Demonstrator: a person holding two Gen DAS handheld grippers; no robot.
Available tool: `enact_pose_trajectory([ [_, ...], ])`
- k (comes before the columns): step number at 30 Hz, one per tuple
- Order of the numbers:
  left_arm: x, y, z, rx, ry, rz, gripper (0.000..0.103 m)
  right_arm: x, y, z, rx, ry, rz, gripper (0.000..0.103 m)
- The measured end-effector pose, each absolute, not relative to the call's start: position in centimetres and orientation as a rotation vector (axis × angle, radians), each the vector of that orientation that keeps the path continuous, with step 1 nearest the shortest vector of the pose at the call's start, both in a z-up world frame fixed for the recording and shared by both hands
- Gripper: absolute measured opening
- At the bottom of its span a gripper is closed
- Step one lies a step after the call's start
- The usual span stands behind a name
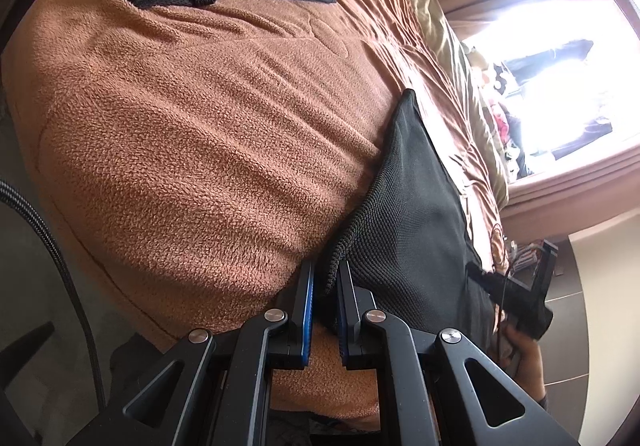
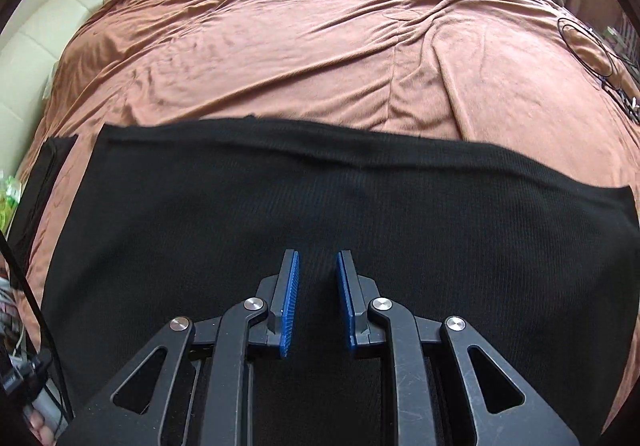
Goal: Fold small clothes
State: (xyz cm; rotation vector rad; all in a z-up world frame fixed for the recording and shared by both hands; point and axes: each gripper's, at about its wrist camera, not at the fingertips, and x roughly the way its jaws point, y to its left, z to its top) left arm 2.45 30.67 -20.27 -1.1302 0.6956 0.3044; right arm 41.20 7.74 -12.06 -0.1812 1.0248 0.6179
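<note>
Cloth point(image 2: 340, 205) lay flat on the bed point(image 2: 280, 45), long axis left to right, its near left edge pinched by the left gripper point(image 1: 325, 278), while the right gripper point(image 2: 317, 266) hovered over its middle, narrow and empty.

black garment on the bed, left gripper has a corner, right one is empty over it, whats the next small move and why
Probably lower the right gripper onto the near edge of the black garment and pinch it. Its blue pads stand apart with nothing between them, while the left gripper already clamps the knit edge. A second grip would let both hands carry that edge over the orange blanket for a fold.
</note>
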Motion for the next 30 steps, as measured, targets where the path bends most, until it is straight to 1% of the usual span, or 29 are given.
enact_pose_trajectory([
  [4,2.2,31.0,-20.5,-1.137,0.689,0.282,0.01,38.2,6.9,-12.4,-0.202,1.026,0.628,0.012],
  [11,2.3,30.9,-20.2,-1.108,0.693,0.271,0.01,34.6,5.5,-12.1,-0.205,1.036,0.637,0.012],
  [30,1.7,31.2,-19.9,-1.136,0.677,0.22,0.01,26.0,0.5,-12.1,-0.145,1.069,0.659,0.012],
])
